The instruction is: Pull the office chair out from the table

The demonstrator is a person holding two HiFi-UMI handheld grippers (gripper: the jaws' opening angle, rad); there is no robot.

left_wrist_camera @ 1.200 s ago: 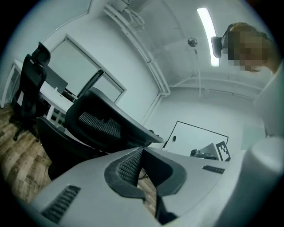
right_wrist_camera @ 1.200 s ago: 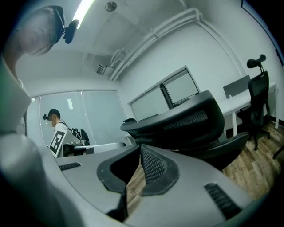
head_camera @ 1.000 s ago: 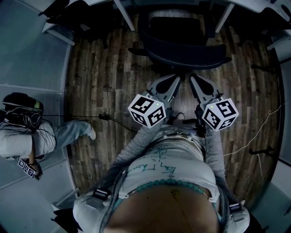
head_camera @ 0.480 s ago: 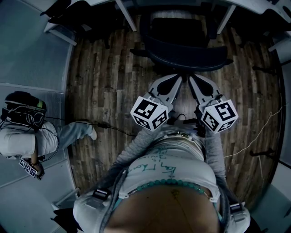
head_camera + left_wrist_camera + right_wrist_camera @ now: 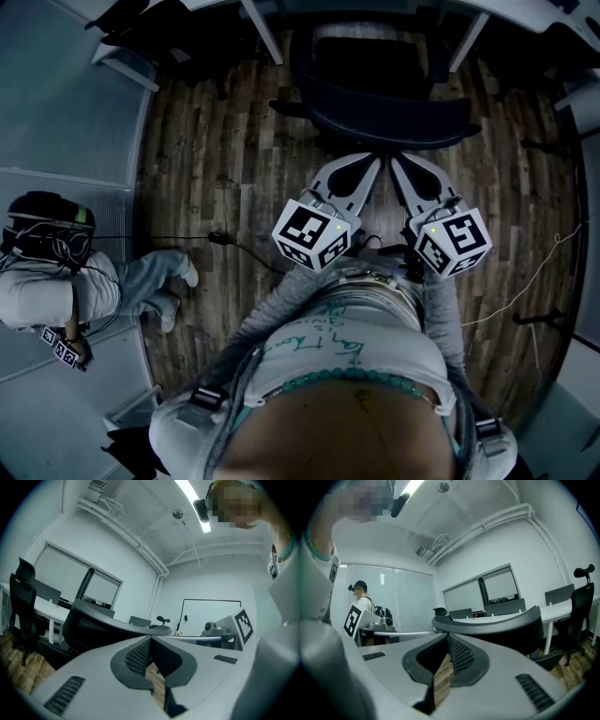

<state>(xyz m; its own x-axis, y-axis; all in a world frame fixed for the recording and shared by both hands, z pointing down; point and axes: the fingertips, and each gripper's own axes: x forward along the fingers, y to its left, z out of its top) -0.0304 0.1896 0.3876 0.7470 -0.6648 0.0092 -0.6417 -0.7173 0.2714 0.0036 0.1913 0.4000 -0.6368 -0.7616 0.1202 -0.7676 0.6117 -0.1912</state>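
Jaws closed on nothing behind the black mesh-backed office chair
Our grey left gripper and right gripper point to 12 o'clock, both pinched together and empty. The chair's seat sits at the white table's edge. We judge this fits reaching in or having let go — any pull needs jaws opened onto the backrest.

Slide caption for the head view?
Left gripper and right gripper, both shut, point at the office chair by the table.

We see a floor of matt, rough-grained wood planks. The chair has a black mesh back in a smooth, matt plastic frame. The left gripper and right gripper have smooth matt grey plastic shells, with black, finely dimpled pads.
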